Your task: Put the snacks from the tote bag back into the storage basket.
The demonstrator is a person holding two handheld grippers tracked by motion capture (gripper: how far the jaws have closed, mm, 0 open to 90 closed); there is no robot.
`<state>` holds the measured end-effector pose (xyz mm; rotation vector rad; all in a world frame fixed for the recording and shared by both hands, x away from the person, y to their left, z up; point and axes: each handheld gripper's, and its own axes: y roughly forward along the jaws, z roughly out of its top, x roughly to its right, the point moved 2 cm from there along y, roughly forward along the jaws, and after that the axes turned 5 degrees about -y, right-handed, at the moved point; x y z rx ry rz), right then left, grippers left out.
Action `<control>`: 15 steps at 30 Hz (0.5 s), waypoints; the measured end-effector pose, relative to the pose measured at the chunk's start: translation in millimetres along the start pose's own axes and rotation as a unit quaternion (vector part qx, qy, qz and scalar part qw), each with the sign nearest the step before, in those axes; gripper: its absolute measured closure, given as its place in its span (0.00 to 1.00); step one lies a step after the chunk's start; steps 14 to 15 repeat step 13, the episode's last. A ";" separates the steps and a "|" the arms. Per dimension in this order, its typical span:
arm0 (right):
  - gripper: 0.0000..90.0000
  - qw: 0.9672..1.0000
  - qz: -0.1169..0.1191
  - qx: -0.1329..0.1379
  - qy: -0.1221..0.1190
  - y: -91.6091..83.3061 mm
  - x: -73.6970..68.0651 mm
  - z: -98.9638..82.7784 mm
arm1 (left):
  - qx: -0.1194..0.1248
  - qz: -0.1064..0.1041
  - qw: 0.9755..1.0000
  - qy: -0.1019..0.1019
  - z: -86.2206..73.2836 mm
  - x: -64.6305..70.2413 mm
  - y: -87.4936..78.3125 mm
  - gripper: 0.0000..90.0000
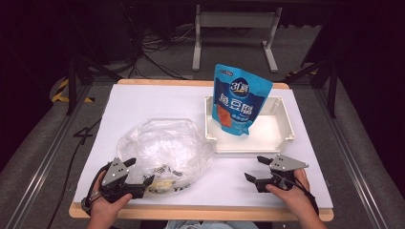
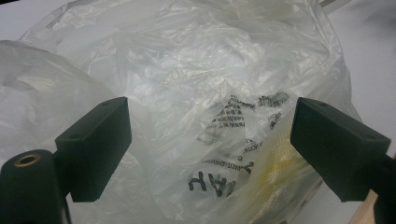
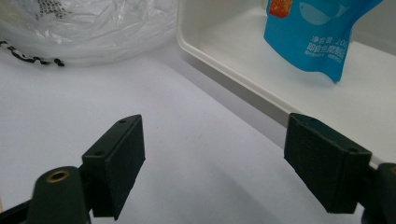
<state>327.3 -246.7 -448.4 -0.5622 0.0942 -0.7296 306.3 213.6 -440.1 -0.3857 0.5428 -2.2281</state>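
Observation:
A crumpled clear plastic bag [image 1: 165, 145] with black print lies on the white table top, left of centre. My left gripper [image 1: 139, 172] stands open at the bag's near edge, its jaws spread on either side of the printed part of the bag [image 2: 219, 140]. A blue snack pouch [image 1: 239, 99] stands upright in a white rectangular tray [image 1: 284, 125] at the right. My right gripper [image 1: 258, 168] is open over bare table just in front of the tray [image 3: 224, 70], with nothing between its jaws. The pouch [image 3: 317, 32] stands beyond the tray's near rim.
The white table top [image 1: 143, 100] has a wooden front edge [image 1: 200, 212] close to both hands. Beyond the table stand a grey floor, cables and a white metal frame [image 1: 234, 28]. Bare surface lies between the bag and the tray.

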 end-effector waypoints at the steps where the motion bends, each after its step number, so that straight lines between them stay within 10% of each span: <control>1: 0.24 1.000 0.001 -0.002 0.002 0.5 -0.1 -0.5 | -0.001 0.000 1.000 0.000 0.0 0.0 -0.1 0.15; 15: 0.23 1.000 -0.006 -0.008 -0.002 -1.0 1.8 -1.2 | 0.000 0.000 1.000 0.001 0.1 -0.3 0.0 0.15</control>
